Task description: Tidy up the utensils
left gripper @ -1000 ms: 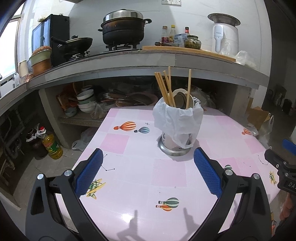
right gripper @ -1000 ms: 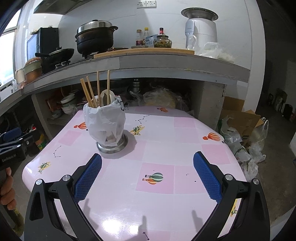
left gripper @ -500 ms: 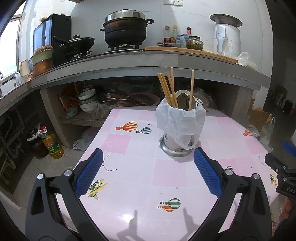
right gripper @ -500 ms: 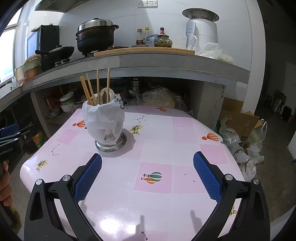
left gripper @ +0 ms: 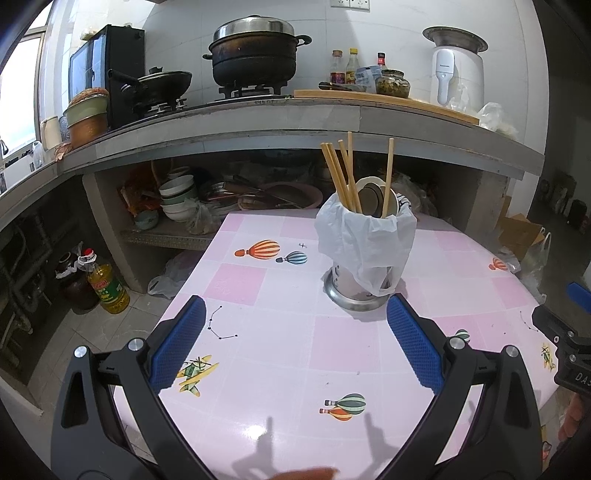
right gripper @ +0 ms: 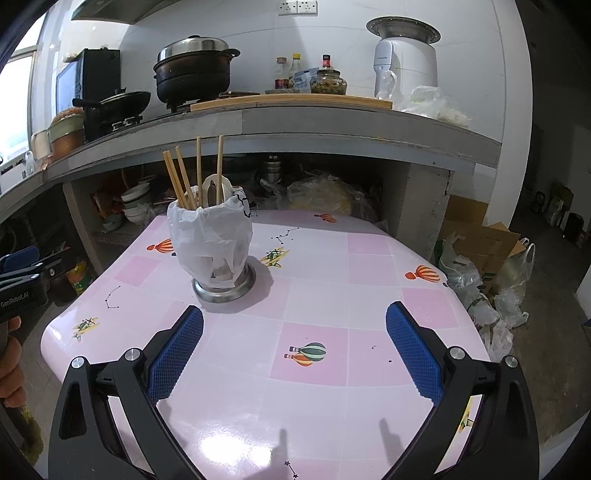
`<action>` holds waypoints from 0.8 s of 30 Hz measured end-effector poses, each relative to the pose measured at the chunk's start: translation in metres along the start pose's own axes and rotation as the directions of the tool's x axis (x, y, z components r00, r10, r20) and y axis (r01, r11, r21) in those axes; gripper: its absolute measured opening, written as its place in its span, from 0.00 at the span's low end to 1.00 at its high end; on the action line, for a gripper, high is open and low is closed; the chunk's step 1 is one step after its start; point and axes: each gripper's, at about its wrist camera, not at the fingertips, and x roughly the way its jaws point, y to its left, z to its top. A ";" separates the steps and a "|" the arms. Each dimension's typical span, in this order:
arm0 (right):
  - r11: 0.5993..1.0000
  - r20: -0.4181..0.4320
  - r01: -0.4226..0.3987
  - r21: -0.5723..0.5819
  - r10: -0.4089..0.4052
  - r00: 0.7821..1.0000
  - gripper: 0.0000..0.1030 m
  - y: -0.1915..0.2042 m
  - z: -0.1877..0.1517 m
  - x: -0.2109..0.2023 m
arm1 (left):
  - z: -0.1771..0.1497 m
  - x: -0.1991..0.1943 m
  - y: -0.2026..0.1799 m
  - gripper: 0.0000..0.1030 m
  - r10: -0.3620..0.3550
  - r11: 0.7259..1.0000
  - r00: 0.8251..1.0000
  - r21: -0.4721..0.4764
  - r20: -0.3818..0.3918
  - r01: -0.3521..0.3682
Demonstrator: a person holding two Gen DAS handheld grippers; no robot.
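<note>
Both the left tool [left gripper: 293, 345] and right tool [right gripper: 294, 345], released and empty, have edged nearer the utensil holder [left gripper: 364, 247], likely starting a reach for its chopsticks [left gripper: 341, 177].

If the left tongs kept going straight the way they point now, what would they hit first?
Probably the utensil holder wrapped in a plastic bag. It stands just ahead of the open left tongs, slightly toward their right finger; depth is unclear.

I see a white tiled wall [left gripper: 399, 33] behind a long grey concrete counter [left gripper: 280, 118], with an open shelf cavity [left gripper: 207, 195] beneath it. Daylight enters through a bright window [left gripper: 18, 99] at far left. A pink checked table top [right gripper: 373, 266] glares with reflections. Dull grey floor tiles [left gripper: 96, 328] lie below it.
</note>
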 end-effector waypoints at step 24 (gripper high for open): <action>1.000 0.002 -0.001 -0.005 0.001 1.000 0.94 0.001 -0.001 -0.001 | -0.002 -0.001 -0.001 0.92 0.001 1.000 1.000 0.008 0.004 -0.001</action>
